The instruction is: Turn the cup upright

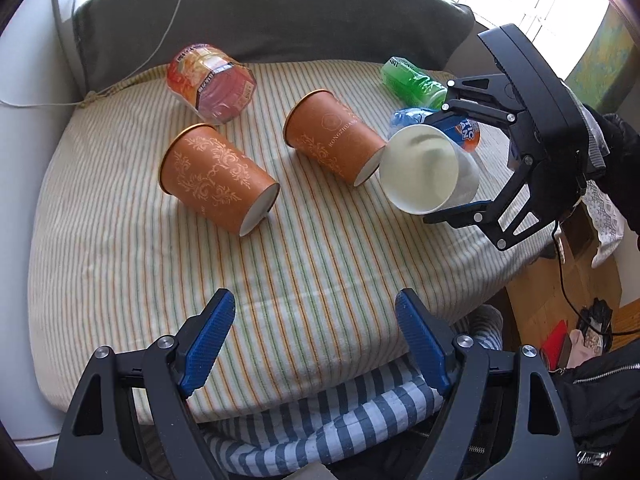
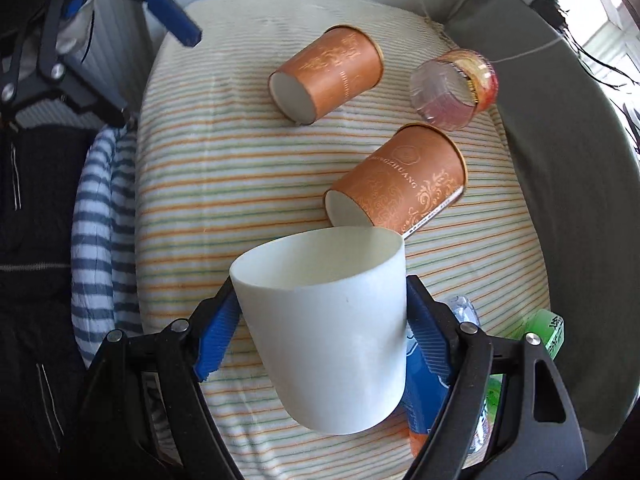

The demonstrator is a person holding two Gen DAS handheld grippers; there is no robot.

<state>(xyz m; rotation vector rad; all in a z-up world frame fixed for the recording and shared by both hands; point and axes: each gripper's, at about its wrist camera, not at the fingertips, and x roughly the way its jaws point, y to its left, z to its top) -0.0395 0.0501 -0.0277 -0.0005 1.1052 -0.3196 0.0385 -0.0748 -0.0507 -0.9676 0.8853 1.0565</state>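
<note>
My right tongs squeeze the white cup by its sides, lifted over the near right part of the striped cushion. It is tipped, mouth partly up, so I can turn it to stand. My left tongs wait wide and hold nothing. Two orange cups lie on their sides farther left.

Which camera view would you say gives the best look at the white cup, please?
The right wrist view: the white cup fills the foreground, tilted, its wall clamped between the right gripper's blue pads. The left wrist view shows the cup smaller, off to the right, mostly its open mouth and inside, with the grip partly hidden.
</note>
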